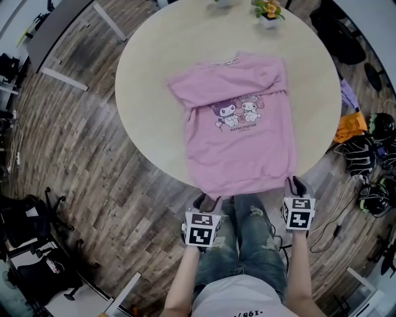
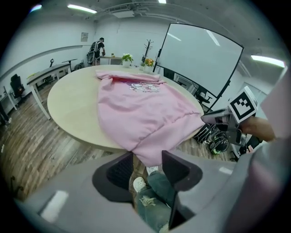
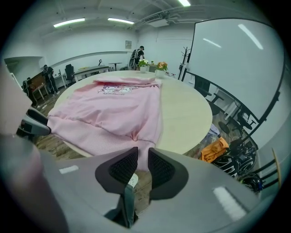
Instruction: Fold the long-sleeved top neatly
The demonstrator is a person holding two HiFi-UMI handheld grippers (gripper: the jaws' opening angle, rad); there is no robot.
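Observation:
A pink long-sleeved top (image 1: 238, 117) with a cartoon print lies face up on the round wooden table (image 1: 148, 74). Its sleeves are folded in across the chest and its hem hangs over the near edge. My left gripper (image 1: 207, 201) is at the hem's left corner; in the left gripper view its jaws stand open (image 2: 148, 157), with the hanging pink cloth (image 2: 136, 104) just reaching between their tips. At the hem's right corner is my right gripper (image 1: 296, 184). In the right gripper view its jaws (image 3: 142, 152) are drawn close together on the puckered hem (image 3: 134, 136).
Two small potted plants (image 1: 269, 12) stand at the table's far edge. An orange cloth (image 1: 351, 125), helmets and cables (image 1: 365, 155) lie on the floor to the right. My jeans-clad legs (image 1: 247, 235) are below the table edge. Black chairs (image 1: 31, 223) stand at the left.

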